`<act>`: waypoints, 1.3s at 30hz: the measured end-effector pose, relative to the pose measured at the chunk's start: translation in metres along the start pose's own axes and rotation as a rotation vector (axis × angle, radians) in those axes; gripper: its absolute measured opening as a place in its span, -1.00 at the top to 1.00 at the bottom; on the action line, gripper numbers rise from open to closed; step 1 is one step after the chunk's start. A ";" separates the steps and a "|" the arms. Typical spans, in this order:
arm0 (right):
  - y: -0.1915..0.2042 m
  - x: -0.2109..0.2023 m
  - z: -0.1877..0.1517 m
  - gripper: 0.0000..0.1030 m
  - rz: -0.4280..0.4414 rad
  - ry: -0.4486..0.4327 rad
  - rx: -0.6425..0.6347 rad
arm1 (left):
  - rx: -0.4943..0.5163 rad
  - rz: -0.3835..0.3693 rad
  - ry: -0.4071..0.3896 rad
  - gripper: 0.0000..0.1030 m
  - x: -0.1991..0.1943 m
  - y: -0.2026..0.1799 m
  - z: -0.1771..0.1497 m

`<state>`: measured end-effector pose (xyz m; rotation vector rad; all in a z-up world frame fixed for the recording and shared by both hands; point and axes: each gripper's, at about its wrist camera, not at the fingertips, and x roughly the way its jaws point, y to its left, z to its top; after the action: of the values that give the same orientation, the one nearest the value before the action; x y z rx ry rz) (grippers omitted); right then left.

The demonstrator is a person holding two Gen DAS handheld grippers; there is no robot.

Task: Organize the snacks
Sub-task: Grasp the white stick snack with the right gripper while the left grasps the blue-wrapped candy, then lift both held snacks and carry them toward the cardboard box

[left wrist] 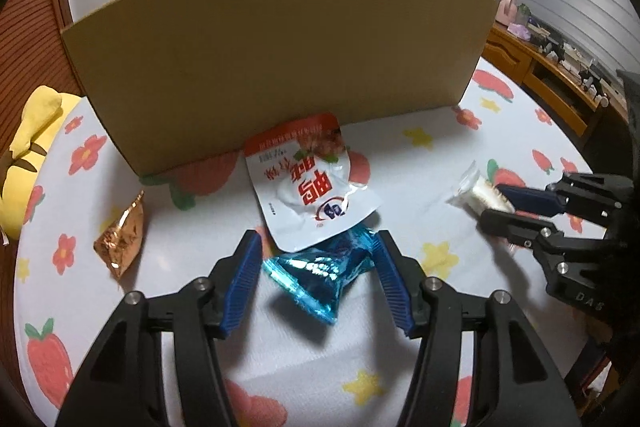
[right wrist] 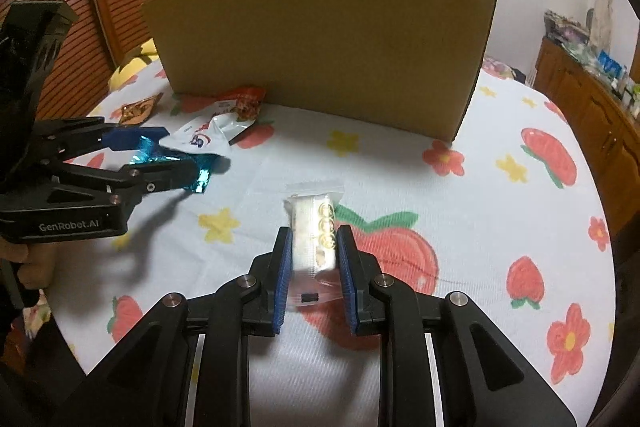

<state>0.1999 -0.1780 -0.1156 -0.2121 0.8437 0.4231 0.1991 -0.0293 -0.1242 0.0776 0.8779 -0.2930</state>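
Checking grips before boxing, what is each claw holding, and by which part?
Left claw pinches the shiny blue foil packet across its upper end. Right claw clamps the clear-wrapped white snack bar by its long sides.

A home room — fruit-print bedsheet (right wrist: 460, 131), cluttered wooden dresser (left wrist: 548, 67).

Two matching black hand-held grippers, as I saw them through the wrist cameras.

My left hand-held gripper (left wrist: 316, 255) and right hand-held gripper (right wrist: 314, 247) each had black angular linkage arms, round silver pivot screws and ribbed blue finger pads (left wrist: 240, 287); the left body carried white "GenRobot.AI" lettering, the right body faint pale letters.
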 end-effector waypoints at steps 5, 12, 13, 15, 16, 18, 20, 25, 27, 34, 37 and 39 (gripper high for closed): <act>0.000 0.001 0.001 0.61 -0.012 -0.001 -0.013 | 0.025 0.004 0.002 -0.12 -0.005 -0.002 -0.008; 0.000 0.001 0.001 0.61 -0.010 -0.004 -0.011 | 0.033 -0.031 0.011 0.02 -0.019 -0.001 -0.021; 0.000 0.001 0.001 0.61 -0.010 -0.004 -0.011 | 0.036 -0.040 0.011 0.04 -0.020 -0.002 -0.022; 0.000 0.001 0.001 0.61 -0.010 -0.004 -0.010 | 0.048 -0.057 0.003 0.13 -0.025 -0.005 -0.024; 0.000 0.001 0.001 0.61 -0.010 -0.005 -0.011 | 0.054 -0.058 -0.003 0.13 -0.028 -0.007 -0.023; 0.000 0.001 0.001 0.61 -0.011 -0.004 -0.011 | 0.057 -0.057 -0.014 0.13 -0.032 -0.007 -0.022; 0.000 0.001 0.001 0.61 -0.011 -0.005 -0.011 | 0.051 -0.048 -0.026 0.12 -0.035 -0.005 -0.018; 0.000 0.001 0.001 0.61 -0.010 -0.005 -0.011 | 0.038 -0.031 -0.034 0.10 -0.031 0.001 -0.006; 0.000 0.001 0.001 0.61 -0.009 -0.005 -0.010 | 0.042 -0.032 -0.029 0.09 -0.026 0.001 -0.005; -0.001 0.001 0.000 0.61 -0.004 -0.006 -0.006 | 0.050 -0.055 0.021 0.36 -0.007 -0.002 -0.007; -0.001 0.001 0.000 0.61 -0.004 -0.006 -0.006 | 0.056 -0.045 0.013 0.42 -0.009 -0.003 -0.009; -0.001 0.001 0.000 0.61 -0.003 -0.006 -0.005 | 0.056 -0.042 0.014 0.51 -0.010 -0.003 -0.010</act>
<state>0.2011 -0.1786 -0.1164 -0.2169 0.8360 0.4232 0.1851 -0.0279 -0.1225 0.1128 0.8862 -0.3570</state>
